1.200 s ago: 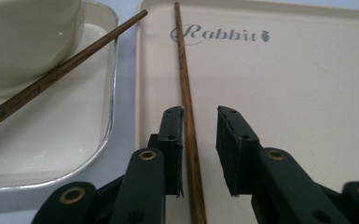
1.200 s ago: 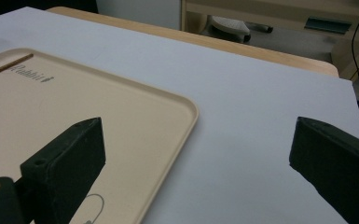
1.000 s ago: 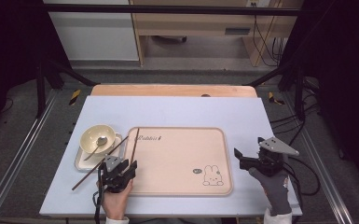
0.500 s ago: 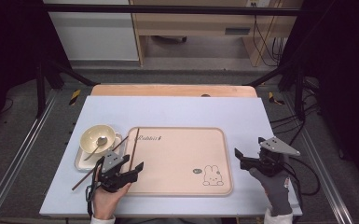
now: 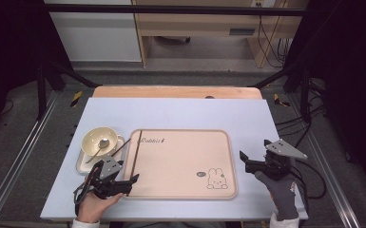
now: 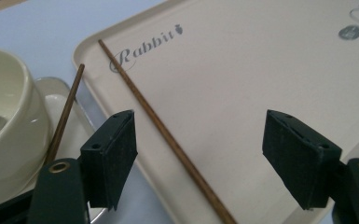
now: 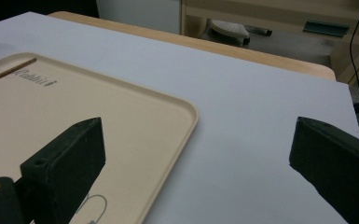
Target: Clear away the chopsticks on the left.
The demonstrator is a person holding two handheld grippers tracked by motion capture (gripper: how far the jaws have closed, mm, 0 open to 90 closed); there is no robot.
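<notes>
Two brown chopsticks are the things in hand here: one chopstick (image 6: 163, 133) lies flat on the beige tray (image 5: 185, 164), along its left edge and beside the word "Rabbit", and the other chopstick (image 6: 65, 116) rests outside the tray, leaning over the small rectangular dish (image 5: 84, 161) that carries the cream bowl (image 5: 99, 141). In the bowl a spoon (image 5: 101, 146) is lying. The left gripper (image 6: 198, 154) hangs just above the near end of the chopstick on the tray; its jaws have just been opening and now stand wide apart, and the stick passes between them without touching either pad. In the high view this gripper (image 5: 119, 183) is at the near left corner of the tray, with the person's hand behind it. The right gripper (image 5: 254, 166) is well apart from all this, over the pale blue table (image 5: 195, 111) just beside the right edge of the tray, its jaws also spread wide and holding nothing.
</notes>
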